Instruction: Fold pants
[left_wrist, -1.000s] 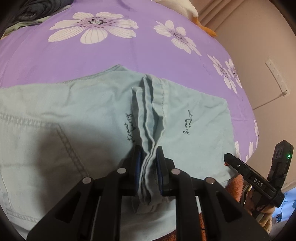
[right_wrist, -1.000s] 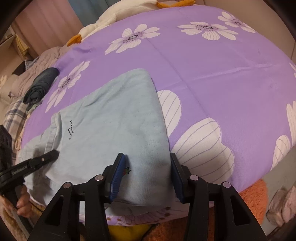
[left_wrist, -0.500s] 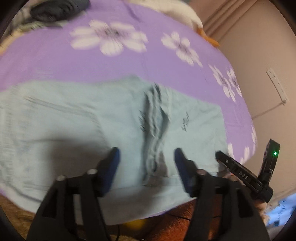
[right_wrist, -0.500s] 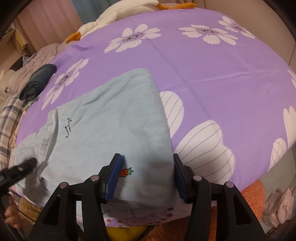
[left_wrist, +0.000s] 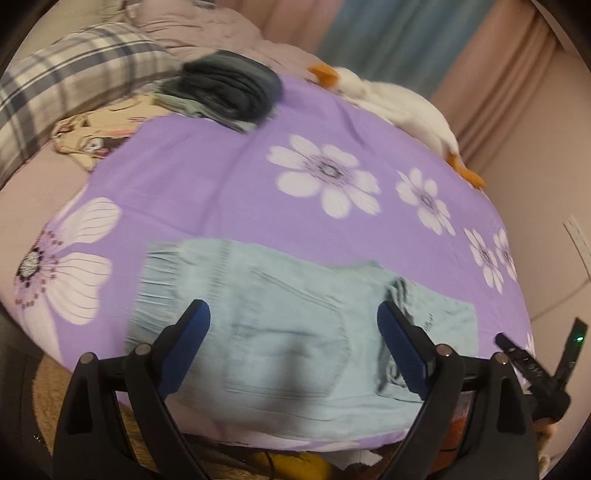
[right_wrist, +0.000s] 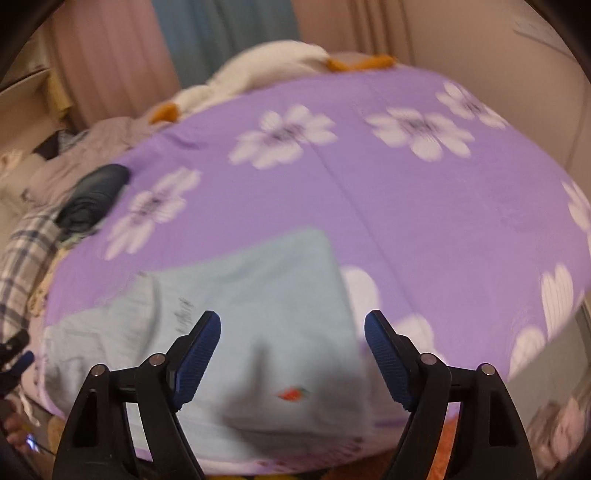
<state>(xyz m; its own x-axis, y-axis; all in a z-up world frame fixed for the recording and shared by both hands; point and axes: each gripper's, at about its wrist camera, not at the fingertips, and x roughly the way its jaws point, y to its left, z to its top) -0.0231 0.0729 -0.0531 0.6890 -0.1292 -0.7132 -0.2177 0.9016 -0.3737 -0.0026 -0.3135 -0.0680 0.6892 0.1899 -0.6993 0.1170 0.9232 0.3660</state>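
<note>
Below the left hand-held gripper (left_wrist: 293, 345), the folded pale-blue pants (left_wrist: 295, 332) lie flat on the purple flowered bedspread (left_wrist: 221, 184). Its jaws are opening wide, gripping nothing. Beyond its right finger sits a bunched seam. Likewise opening and empty, the right hand-held gripper (right_wrist: 292, 356) hovers above the pants' strawberry-marked end.

Right tongs (right_wrist: 292, 360) opening, apparently clear above folded blue pants (right_wrist: 258, 314) on purple bedspread (right_wrist: 424, 229).
</note>
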